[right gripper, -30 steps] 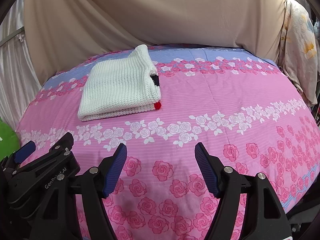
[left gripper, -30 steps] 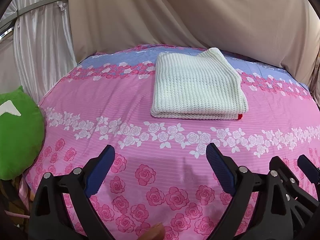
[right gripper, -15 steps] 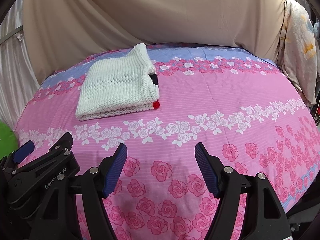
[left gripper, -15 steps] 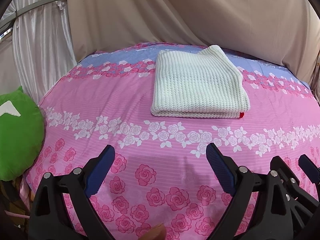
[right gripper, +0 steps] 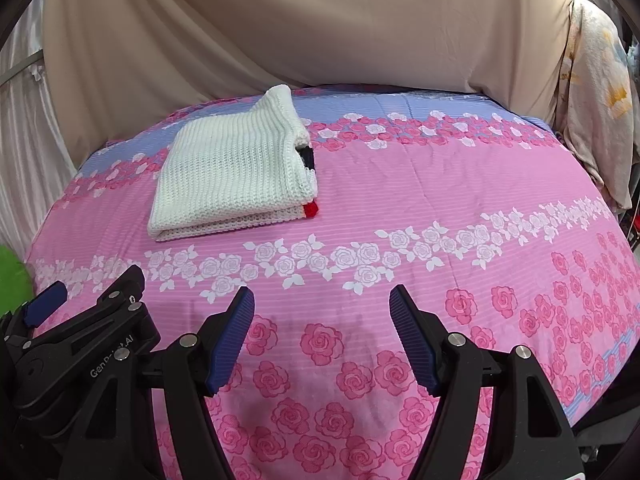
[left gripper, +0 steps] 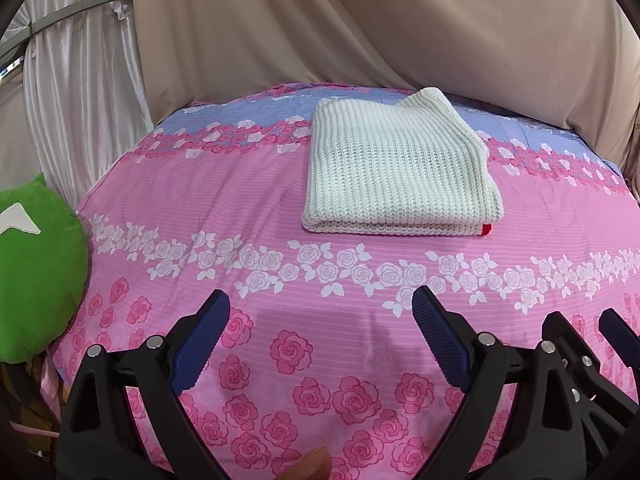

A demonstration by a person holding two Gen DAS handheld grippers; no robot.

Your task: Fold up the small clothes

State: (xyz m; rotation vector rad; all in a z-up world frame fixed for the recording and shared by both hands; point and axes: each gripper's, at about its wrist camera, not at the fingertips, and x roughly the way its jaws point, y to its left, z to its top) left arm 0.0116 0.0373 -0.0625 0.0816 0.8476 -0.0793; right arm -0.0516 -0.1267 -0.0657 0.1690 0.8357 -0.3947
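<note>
A white knitted garment (left gripper: 396, 172) lies folded into a neat rectangle on the pink rose-print bedsheet (left gripper: 240, 208), toward the far side. A red tip shows at its near right corner. In the right wrist view the garment (right gripper: 236, 176) sits far left, with red and black bits at its right edge. My left gripper (left gripper: 320, 320) is open and empty, hovering over the near part of the bed, well short of the garment. My right gripper (right gripper: 322, 312) is open and empty beside it. The left gripper also shows in the right wrist view (right gripper: 80, 332) at lower left.
A green plush cushion (left gripper: 36, 272) lies at the bed's left edge. Beige drapes (left gripper: 400, 20) hang behind the bed, white curtains (left gripper: 80, 80) at left. A patterned cloth (right gripper: 592, 100) hangs at the far right. The bed edge drops off at right (right gripper: 616, 344).
Both grippers drifted slightly; the garment sits a little higher in both views. Jaws stayed open and the garment has not moved on the bed.
</note>
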